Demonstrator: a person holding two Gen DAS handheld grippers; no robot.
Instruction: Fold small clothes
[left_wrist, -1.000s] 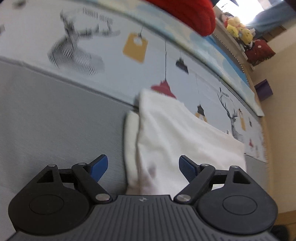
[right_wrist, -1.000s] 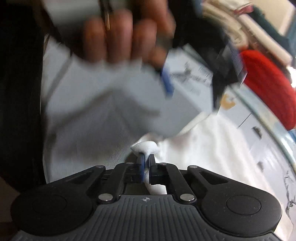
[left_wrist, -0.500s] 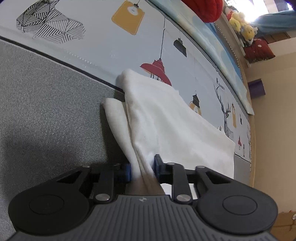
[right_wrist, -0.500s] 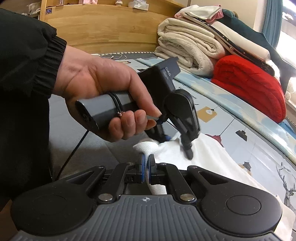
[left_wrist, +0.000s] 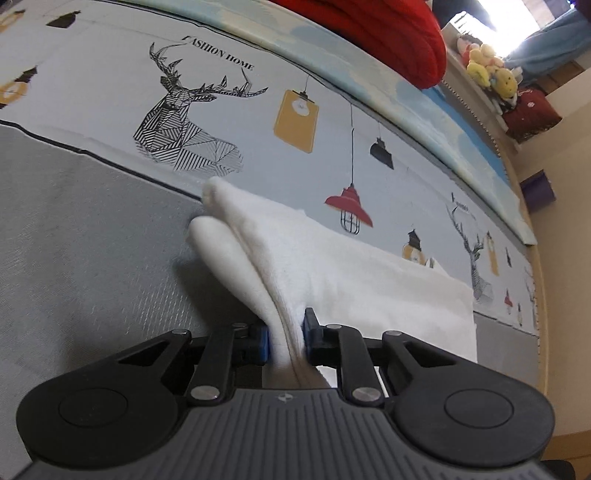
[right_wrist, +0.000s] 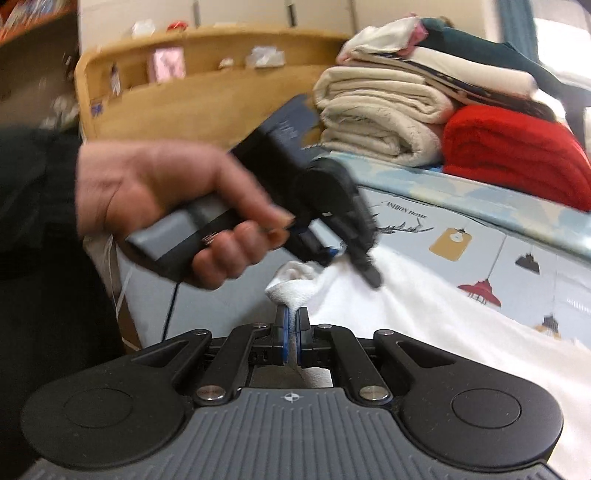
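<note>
Pinching the white garment (left_wrist: 332, 266) on the bed (left_wrist: 74, 240), my left gripper (left_wrist: 286, 339) has just been closing its jaws on a bunched edge; my right gripper (right_wrist: 291, 332) clamps another. Soft, light, floppy: best held at corners.

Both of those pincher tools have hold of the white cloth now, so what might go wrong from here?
1. The left gripper, whose jaws have just been closing, pinches several bunched layers of the white garment; one layer might slip free.
2. The right gripper holds only a small corner, which may pull out under tension.
3. Both grips sit close together, so the rest could sag into an uneven fold.
</note>
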